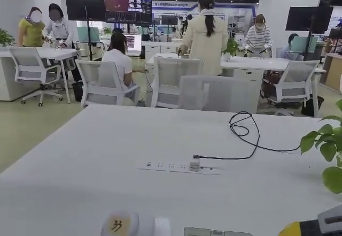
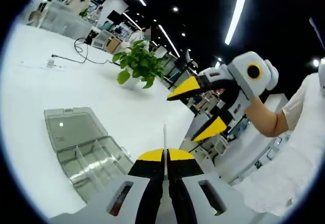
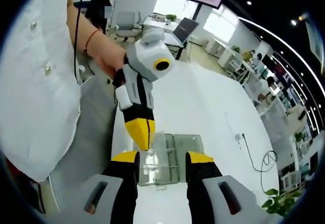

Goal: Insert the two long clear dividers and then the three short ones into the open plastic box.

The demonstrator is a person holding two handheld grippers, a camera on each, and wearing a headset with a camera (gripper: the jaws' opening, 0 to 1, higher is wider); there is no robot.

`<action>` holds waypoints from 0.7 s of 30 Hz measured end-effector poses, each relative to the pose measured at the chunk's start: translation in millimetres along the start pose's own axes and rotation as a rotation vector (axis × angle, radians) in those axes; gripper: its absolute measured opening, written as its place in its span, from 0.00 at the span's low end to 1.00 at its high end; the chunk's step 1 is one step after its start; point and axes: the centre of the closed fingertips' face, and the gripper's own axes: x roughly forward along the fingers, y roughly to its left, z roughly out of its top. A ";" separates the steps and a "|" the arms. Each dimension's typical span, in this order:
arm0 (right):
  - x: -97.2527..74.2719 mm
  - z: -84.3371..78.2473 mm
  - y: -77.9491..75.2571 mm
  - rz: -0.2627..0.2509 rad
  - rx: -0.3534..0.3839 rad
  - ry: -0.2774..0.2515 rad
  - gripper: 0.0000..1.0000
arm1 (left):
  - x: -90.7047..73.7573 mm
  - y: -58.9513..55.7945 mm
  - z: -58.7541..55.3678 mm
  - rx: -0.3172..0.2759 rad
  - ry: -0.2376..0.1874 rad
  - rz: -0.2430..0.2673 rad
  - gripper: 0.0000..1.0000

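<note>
Left gripper view: divider (image 2: 164,135) edge-on in left claw (image 2: 164,154)

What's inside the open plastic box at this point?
Clear dividers stand upright inside the open plastic box, splitting it into compartments; their number is unclear. The left gripper hides part of the box's near side.

The box (image 2: 91,155) lies on the table (image 2: 30,97), the plant (image 2: 138,64) behind it.

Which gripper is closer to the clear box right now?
Left. The left gripper, holding a divider, hangs at the open box's edge; the right gripper is held farther back, facing it.
</note>
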 end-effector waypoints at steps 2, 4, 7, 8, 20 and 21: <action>-2.8 1.7 3.8 0.054 0.055 -0.019 0.36 | -1.0 -2.5 -1.7 0.092 0.006 -0.006 0.00; -5.4 4.5 3.8 0.077 0.059 -0.036 0.34 | -2.0 -6.1 -5.1 0.141 0.020 -0.015 0.00; -7.6 8.2 12.3 0.156 0.084 -0.050 0.31 | -3.0 -15.3 -8.8 0.206 0.029 -0.047 0.00; -7.7 7.8 15.7 0.185 0.079 -0.046 0.29 | -3.2 -18.5 -9.6 0.237 0.032 -0.064 0.00; 0.9 7.6 51.6 0.415 0.059 0.005 0.17 | -10.0 -39.1 -11.0 0.363 0.031 -0.146 0.00; 1.8 8.0 52.9 0.424 0.058 0.007 0.16 | -10.5 -39.7 -11.3 0.371 0.033 -0.148 0.00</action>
